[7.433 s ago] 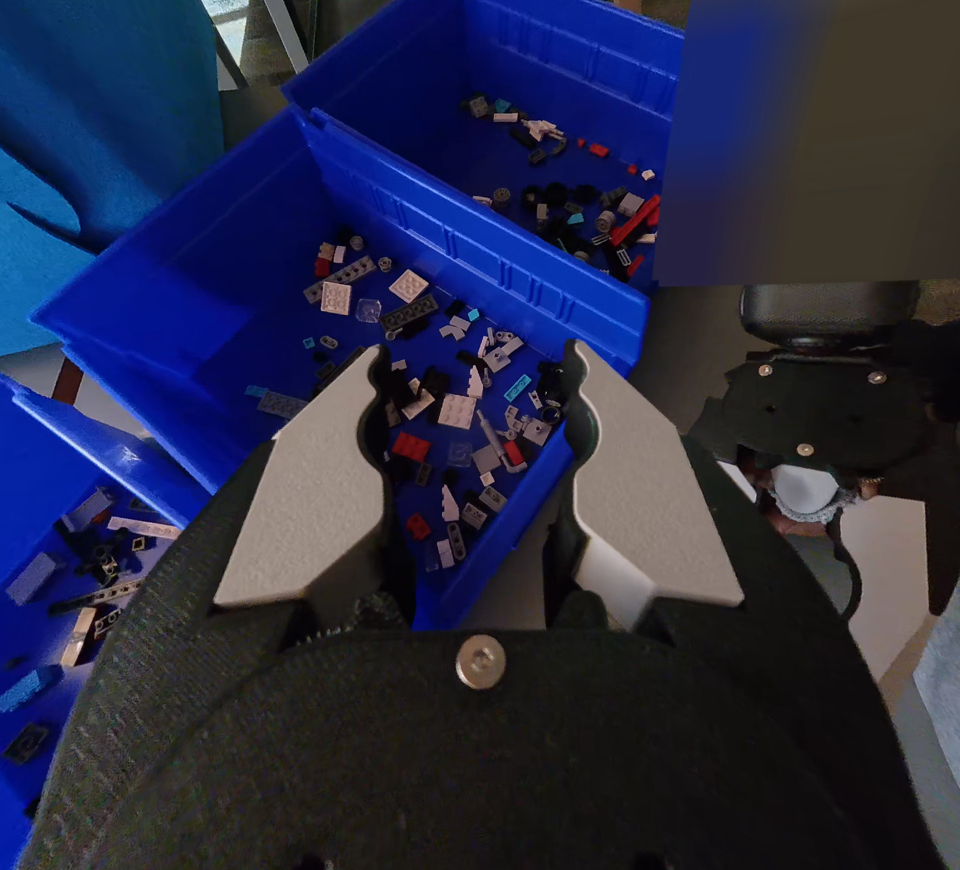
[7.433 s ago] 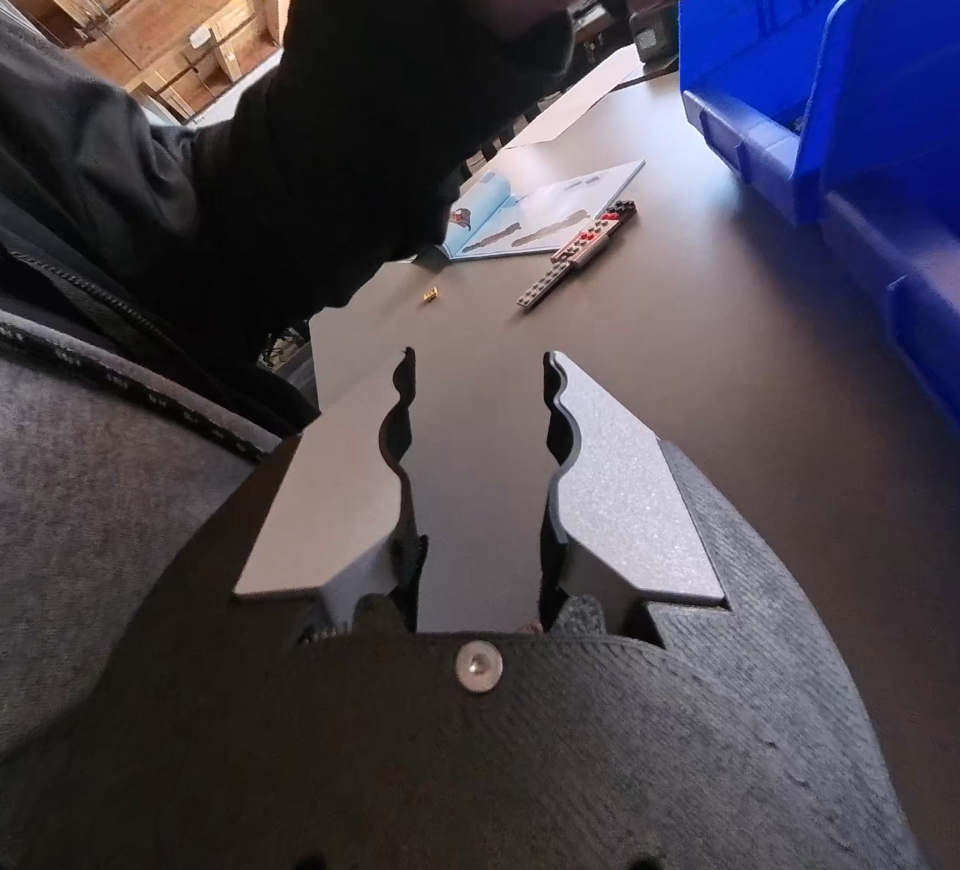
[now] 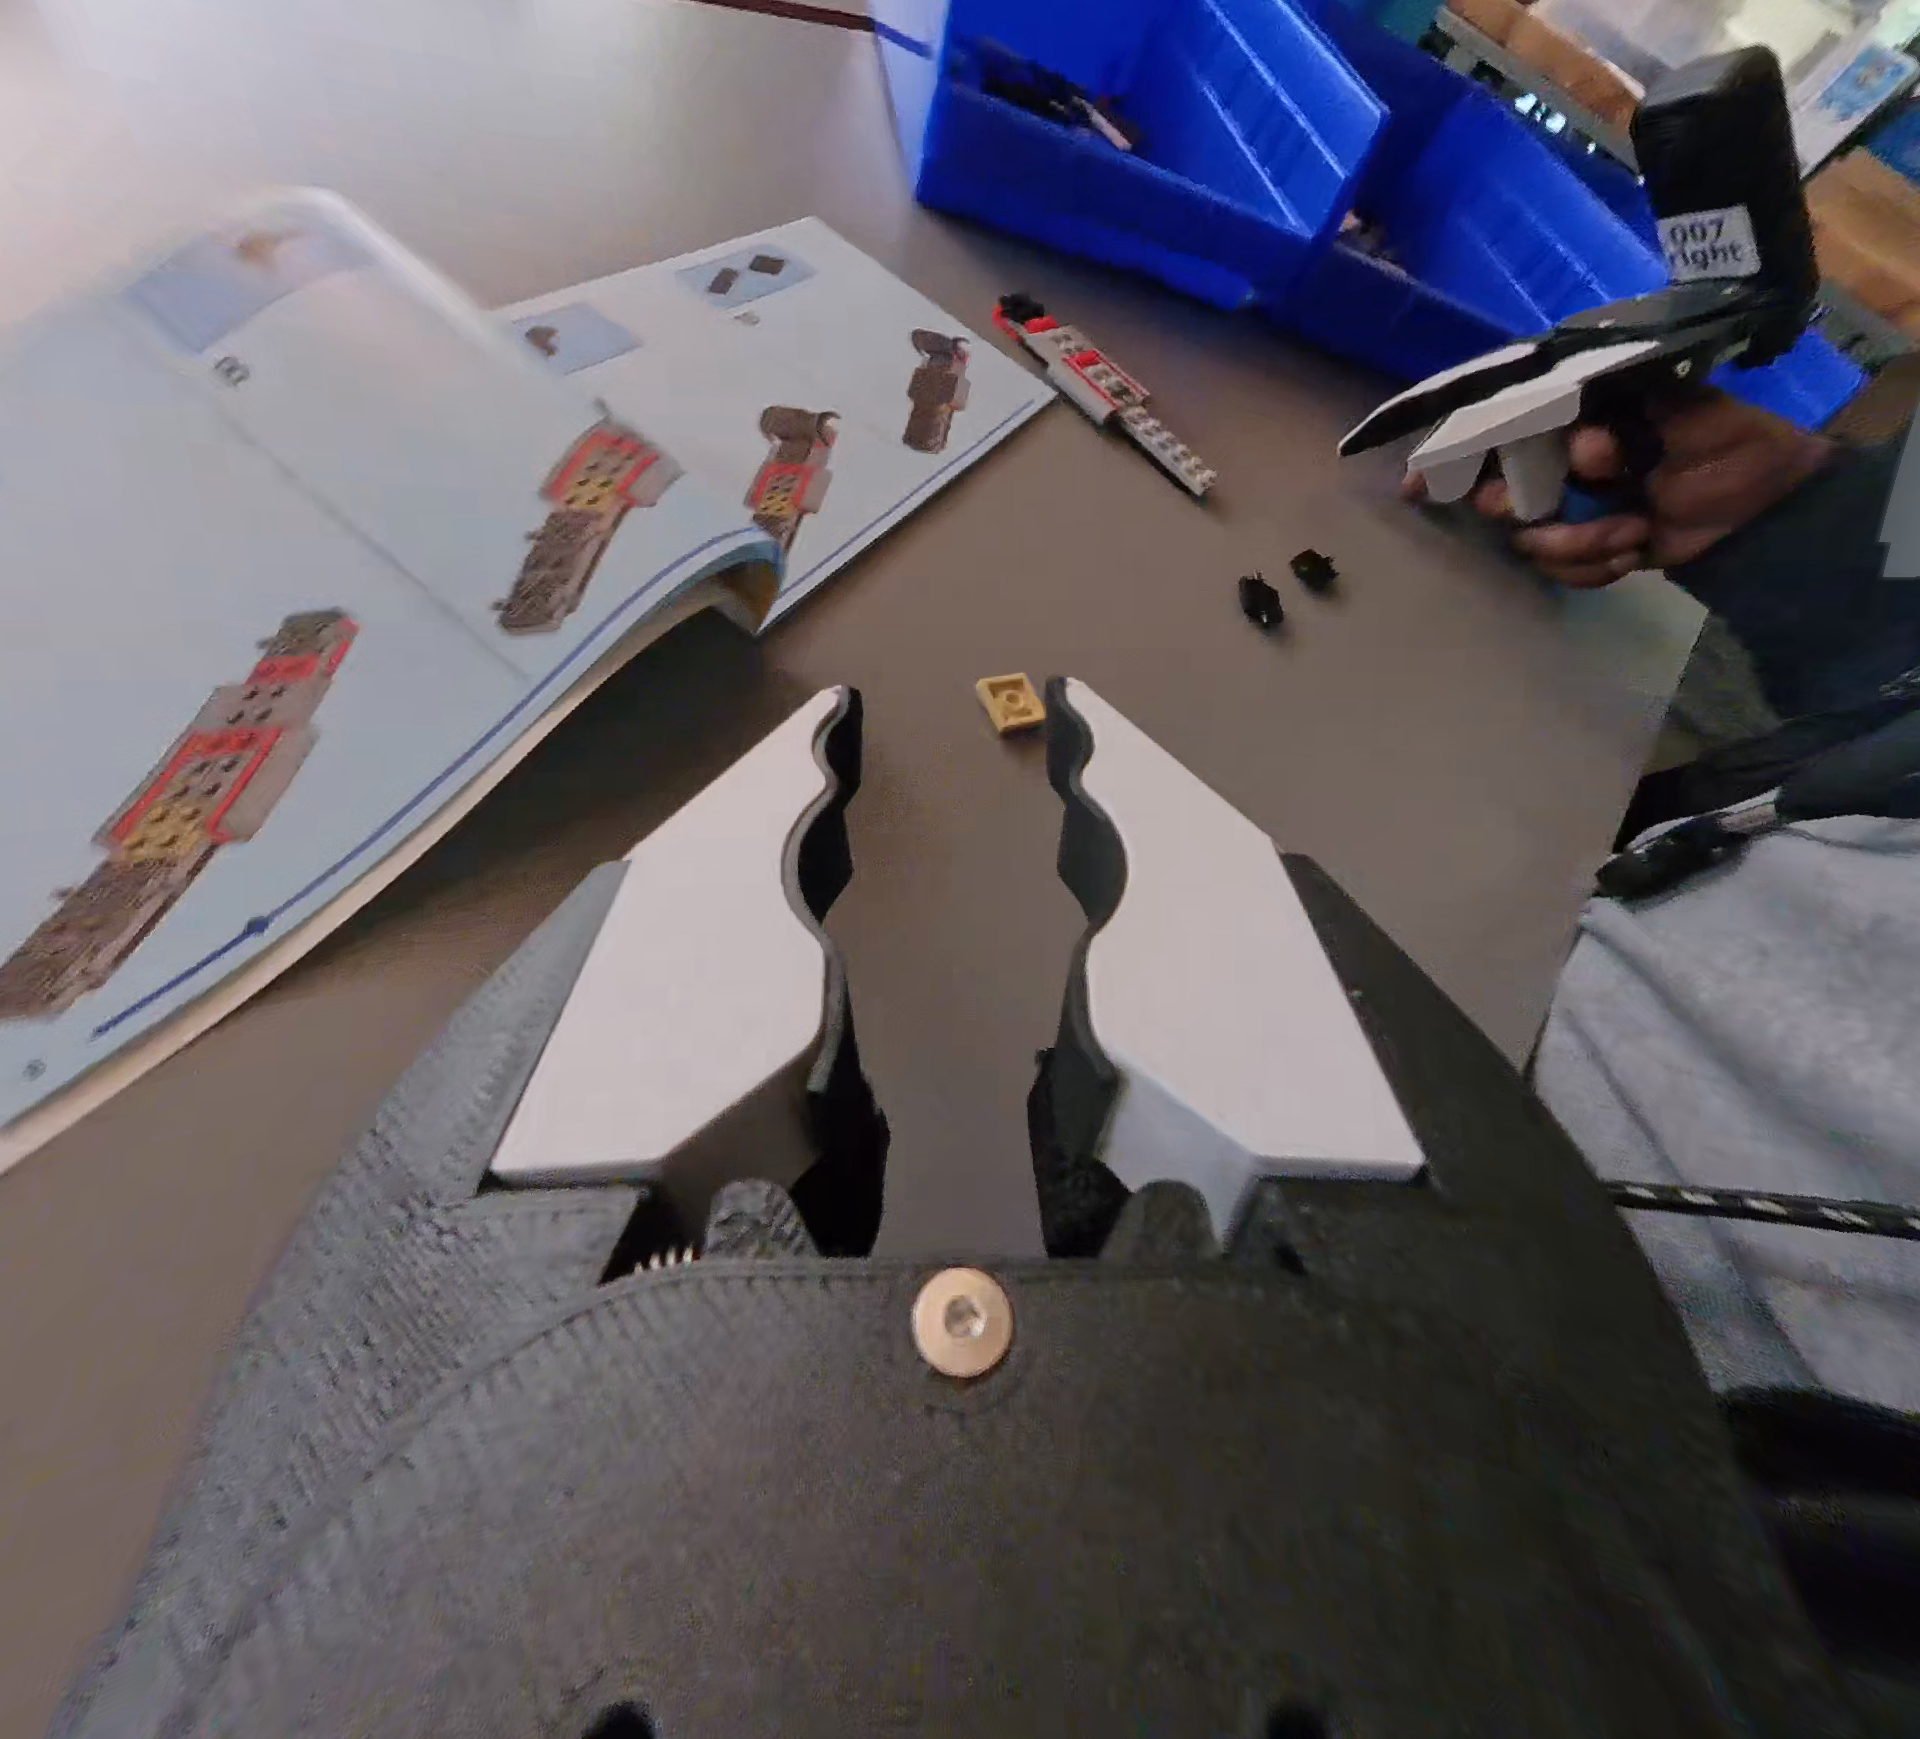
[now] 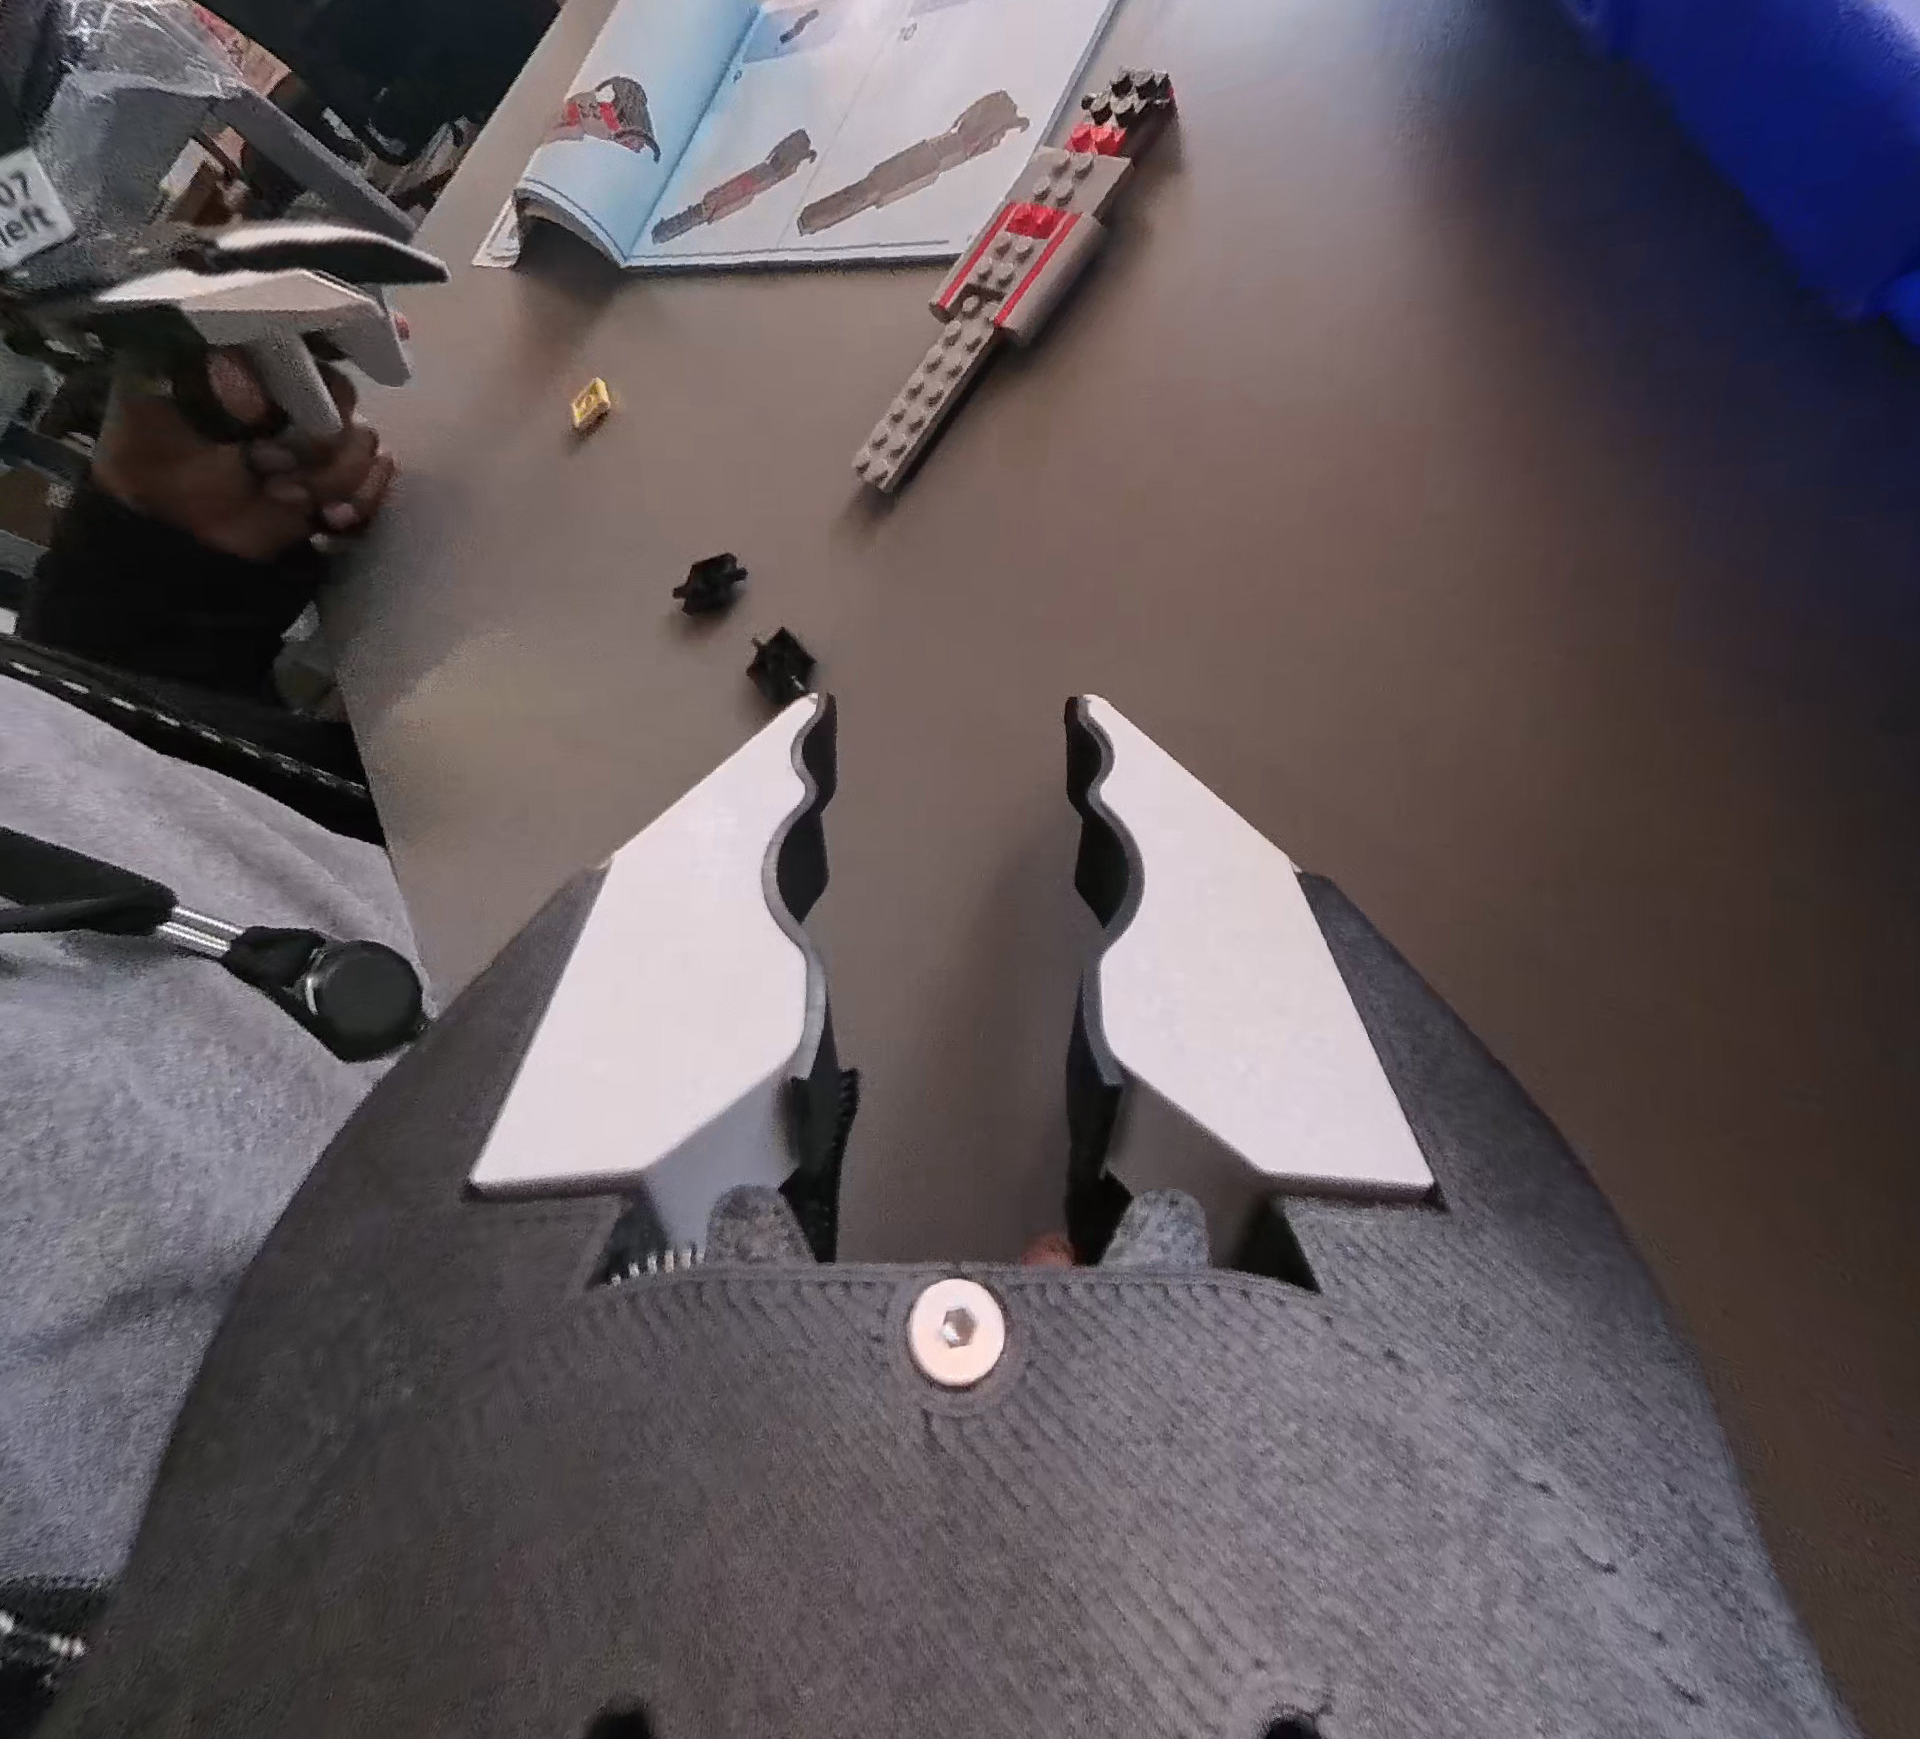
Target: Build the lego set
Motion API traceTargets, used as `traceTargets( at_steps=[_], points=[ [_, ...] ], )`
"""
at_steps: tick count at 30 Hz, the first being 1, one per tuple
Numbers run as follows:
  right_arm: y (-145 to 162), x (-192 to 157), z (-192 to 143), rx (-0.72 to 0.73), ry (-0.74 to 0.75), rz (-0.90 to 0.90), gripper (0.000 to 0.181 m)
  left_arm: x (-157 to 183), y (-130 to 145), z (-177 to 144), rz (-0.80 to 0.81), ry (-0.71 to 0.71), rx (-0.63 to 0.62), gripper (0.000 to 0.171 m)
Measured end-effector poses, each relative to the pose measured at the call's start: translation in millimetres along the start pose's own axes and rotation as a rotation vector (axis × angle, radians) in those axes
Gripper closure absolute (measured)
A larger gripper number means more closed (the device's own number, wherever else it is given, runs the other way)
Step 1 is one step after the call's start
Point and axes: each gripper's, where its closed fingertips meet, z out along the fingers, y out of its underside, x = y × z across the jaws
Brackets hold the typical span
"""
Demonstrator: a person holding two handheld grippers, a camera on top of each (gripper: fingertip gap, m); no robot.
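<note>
My left gripper [image 3: 954,702]: released, empty, tips low over the table [image 3: 623,131].
Tan plate [image 3: 1009,704]: just beside my right-hand fingertip; light, stiff, thin; I'd pinch its side edges.
My right gripper [image 4: 951,713]: released, empty.
Black pieces [image 4: 777,661]: near the tan plate.
Model [image 4: 997,287]: beyond the tan plate, beside the booklet [image 4: 831,110].

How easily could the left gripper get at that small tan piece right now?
Probably easily: the left gripper is open, the tan piece lies flat just past its fingers, and nothing on the table stands between them.
</note>
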Motion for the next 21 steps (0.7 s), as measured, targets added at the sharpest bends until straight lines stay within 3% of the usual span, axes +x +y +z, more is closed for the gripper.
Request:
traceTargets(
  at_steps=[3, 14, 21],
  points=[
    [-4, -1, 7, -0.008, 0.000, -0.008, 0.134, 0, -7, -10, -0.036, 0.034, 0.062, 0.137],
    [-8, -5, 16, -0.013, -0.018, -0.010, 0.133, -4, -1, -3, -0.081, 0.055, 0.004, 0.137],
    [-14, -6, 7, 0.052, -0.040, -0.005, 0.129, -3, 4, 8, 0.006, -0.010, -0.050, 0.136]
  ],
)
